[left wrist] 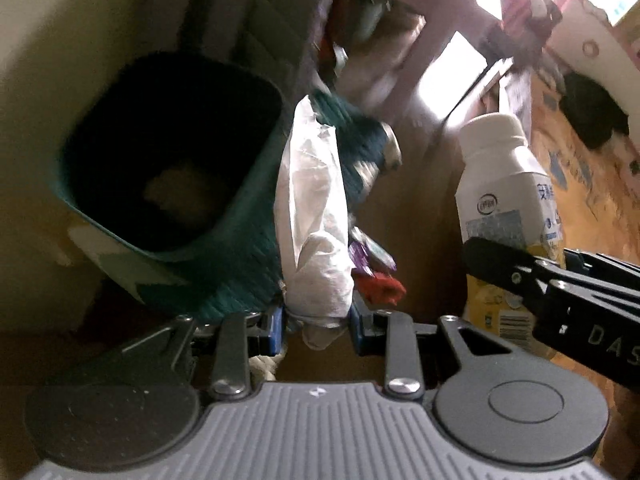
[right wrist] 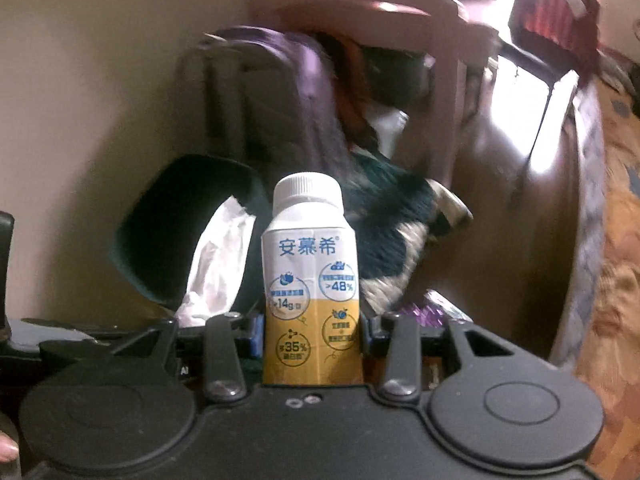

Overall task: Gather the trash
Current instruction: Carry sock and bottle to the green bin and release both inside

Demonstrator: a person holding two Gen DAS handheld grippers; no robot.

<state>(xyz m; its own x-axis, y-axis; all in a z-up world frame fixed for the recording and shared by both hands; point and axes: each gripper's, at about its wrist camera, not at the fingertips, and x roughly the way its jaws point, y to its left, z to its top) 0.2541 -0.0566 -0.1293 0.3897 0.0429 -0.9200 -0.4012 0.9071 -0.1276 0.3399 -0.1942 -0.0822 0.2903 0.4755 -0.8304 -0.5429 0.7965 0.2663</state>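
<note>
We hold two pieces of trash at once. Our left gripper (left wrist: 318,322) is clenched on a crumpled white paper tissue (left wrist: 314,216), which stands up between its blue-padded fingers (left wrist: 274,326) and leans toward the dark green, square-mouthed waste bin (left wrist: 168,160). In the left wrist view the bin sits just left of the tissue, its opening turned to us, with something pale at its bottom — too dim to name.

Our right gripper (right wrist: 312,330) grasps a small white-and-yellow drink carton with a white screw cap (right wrist: 310,280), pinched at its yellow lower half and upright between the fingers. From the left wrist view the same carton (left wrist: 506,200) shows at the right, with a black finger of the right gripper across its lower part.

Behind the tissue lies a dark green and cream knitted cloth (left wrist: 360,140), and just beside the left gripper's tip are a purple wrapper (left wrist: 370,254) and a red scrap (left wrist: 384,288) on the brown floor (left wrist: 420,220). An orange patterned cover (left wrist: 580,184) fills the right edge. The background is blurred — perhaps pink furniture near a bright window, though we cannot be sure.
</note>
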